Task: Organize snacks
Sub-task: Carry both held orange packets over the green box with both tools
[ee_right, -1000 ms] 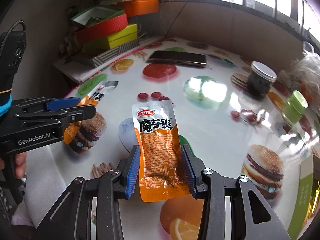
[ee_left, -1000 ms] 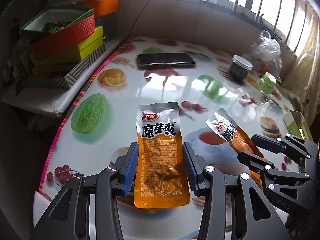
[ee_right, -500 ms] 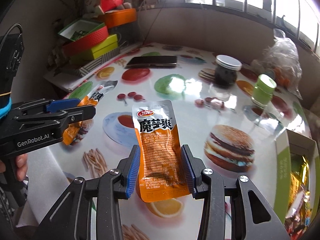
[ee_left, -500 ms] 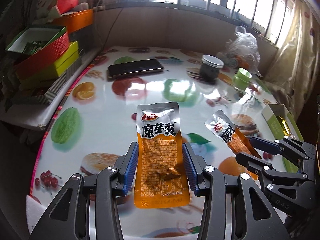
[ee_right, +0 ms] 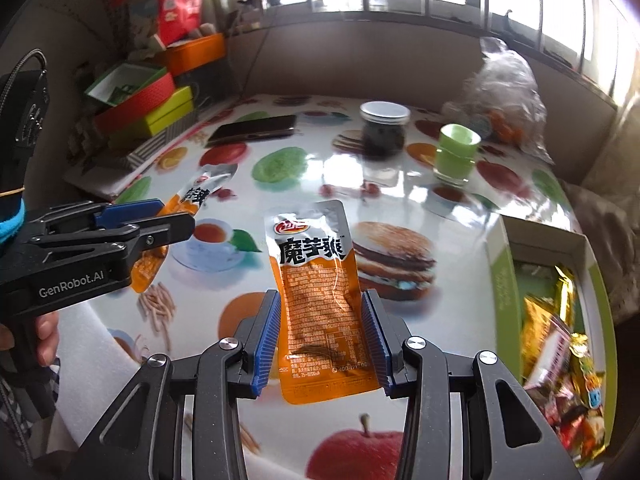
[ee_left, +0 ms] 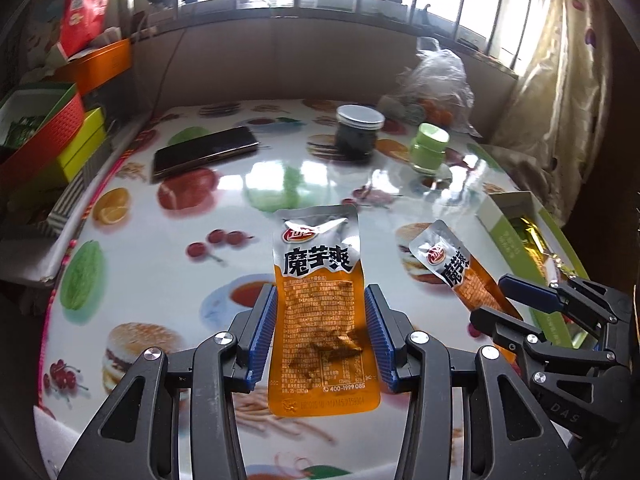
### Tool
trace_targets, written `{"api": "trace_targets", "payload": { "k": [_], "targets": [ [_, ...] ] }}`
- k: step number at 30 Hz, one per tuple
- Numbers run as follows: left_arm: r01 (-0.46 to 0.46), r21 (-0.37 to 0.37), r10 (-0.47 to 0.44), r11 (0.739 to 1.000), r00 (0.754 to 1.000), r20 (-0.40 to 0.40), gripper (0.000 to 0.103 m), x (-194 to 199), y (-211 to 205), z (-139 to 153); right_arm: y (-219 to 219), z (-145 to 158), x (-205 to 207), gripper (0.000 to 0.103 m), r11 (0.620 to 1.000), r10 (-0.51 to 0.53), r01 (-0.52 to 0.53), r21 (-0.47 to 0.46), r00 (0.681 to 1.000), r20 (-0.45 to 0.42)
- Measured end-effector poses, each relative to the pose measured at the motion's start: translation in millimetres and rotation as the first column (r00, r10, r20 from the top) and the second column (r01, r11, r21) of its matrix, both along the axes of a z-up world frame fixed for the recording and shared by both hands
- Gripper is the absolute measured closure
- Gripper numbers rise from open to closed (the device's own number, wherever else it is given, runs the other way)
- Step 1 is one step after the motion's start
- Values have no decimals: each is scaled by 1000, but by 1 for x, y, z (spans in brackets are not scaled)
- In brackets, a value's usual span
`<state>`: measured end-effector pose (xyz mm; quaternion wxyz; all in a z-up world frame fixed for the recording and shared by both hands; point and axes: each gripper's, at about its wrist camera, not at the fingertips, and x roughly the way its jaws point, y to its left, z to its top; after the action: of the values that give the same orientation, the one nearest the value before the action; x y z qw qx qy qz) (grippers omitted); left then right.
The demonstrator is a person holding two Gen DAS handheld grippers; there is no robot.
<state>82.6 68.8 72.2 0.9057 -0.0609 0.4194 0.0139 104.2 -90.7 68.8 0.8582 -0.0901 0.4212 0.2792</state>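
Glossy plastic printed with fruit and burgers covers the table (ee_left: 224, 208), which fills the middle of both views under a row of bright windows along the top. In the left wrist view a phone (ee_left: 204, 153) lies upper left of centre, a dark jar (ee_left: 359, 131) and a green cup (ee_left: 430, 148) stand upper right, and stacked coloured boxes (ee_left: 44, 136) crowd the left edge.

Your left gripper (ee_left: 320, 336) is clamped on an orange snack pouch (ee_left: 320, 312), blue pads pressed against its two long sides. The pouch's long axis runs up the frame, silver top pointing away from you and tilted slightly left, clear of the tabletop.

Your right gripper (ee_right: 320, 336) grips a second pouch (ee_right: 320, 296) the same way; its silver end leans toward the upper left of the right wrist view.

At the right edge of the right wrist view an open green-sided box (ee_right: 500, 276) holds mixed wrappers. Between that box and the pouches the table lies open, while the jar and cup stand farther up the frame, well apart from both pouches.
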Motion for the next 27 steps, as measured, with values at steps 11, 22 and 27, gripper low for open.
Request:
{"api": "trace_targets", "payload": {
  "k": [11, 22, 27],
  "targets": [
    [88, -11, -88, 996, 996, 16, 58, 18, -36, 11, -40, 12, -5, 63, 995, -104, 104, 2, 995, 6],
    [175, -21, -175, 984, 984, 26, 58, 30, -79, 19, -85, 19, -13, 63, 980, -200, 200, 1, 980, 14],
    [201, -24, -200, 979, 979, 31, 58, 38, -98, 22, -102, 21, -14, 63, 972, -233, 233, -11, 972, 11]
  ]
}}
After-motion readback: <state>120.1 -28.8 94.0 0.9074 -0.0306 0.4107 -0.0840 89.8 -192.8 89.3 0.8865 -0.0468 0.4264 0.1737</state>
